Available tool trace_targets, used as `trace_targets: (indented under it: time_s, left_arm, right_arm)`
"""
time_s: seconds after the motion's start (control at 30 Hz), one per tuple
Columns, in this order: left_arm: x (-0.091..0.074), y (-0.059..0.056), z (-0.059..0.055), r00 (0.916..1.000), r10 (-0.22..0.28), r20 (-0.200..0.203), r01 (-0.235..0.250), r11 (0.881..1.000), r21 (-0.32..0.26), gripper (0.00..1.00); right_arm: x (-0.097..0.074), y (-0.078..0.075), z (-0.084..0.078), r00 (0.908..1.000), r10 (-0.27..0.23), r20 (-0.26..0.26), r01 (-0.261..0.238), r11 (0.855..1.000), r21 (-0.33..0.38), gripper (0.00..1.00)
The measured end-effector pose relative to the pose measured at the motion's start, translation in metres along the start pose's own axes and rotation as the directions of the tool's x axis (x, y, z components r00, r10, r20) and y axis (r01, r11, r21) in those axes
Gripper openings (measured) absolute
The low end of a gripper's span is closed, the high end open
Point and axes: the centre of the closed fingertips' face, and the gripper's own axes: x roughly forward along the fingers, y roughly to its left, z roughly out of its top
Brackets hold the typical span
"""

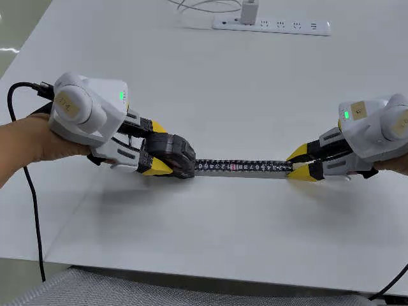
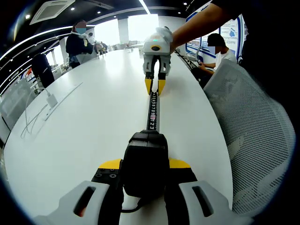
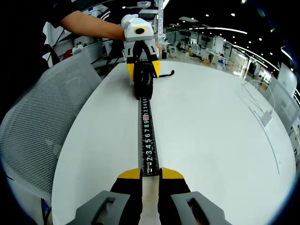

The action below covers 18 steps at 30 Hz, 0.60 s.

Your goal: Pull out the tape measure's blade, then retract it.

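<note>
One tape measure sits on the white counter, and two tongs hold it from opposite sides. The left tongs pinch its black case, one yellow-tipped jaw on each flank. In the left gripper view the case is wedged between those jaws and fills the gap.

One blade is drawn out of the case's front. It runs straight from the left tongs to the right tongs, black with pale numerals. The right tongs are pressed together on its free end. In the right gripper view that end lies squarely between the two yellow tips, with the printed face turned up. The blade runs low over the counter; whether it touches the top cannot be told.

The two tongs point at each other, well apart, with only the blade between them. Each has one green light lit on its white body, two in all. One black cable trails back from behind the left tongs.

Far beyond both tongs lies one white power strip with one plug in it. One grey mesh chair stands on the near side of both tongs, at the counter's edge.
</note>
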Motion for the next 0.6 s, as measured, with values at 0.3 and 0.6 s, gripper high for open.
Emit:
trace_targets:
  time_s: [0.3,0.6]
  left_arm:
    - [0.0,0.0,0.0,1.0,0.0,0.0,0.0,1.0,0.0,0.28]
    - [0.0,-0.001,0.0,1.0,-0.001,-0.001,0.001,1.0,0.0,0.28]
  right_arm:
    - [-0.012,0.0,-0.013,0.9999,-0.009,-0.012,0.009,1.0,0.014,0.07]
    - [-0.025,-0.001,-0.028,0.9995,-0.021,-0.022,0.022,0.999,0.033,0.07]
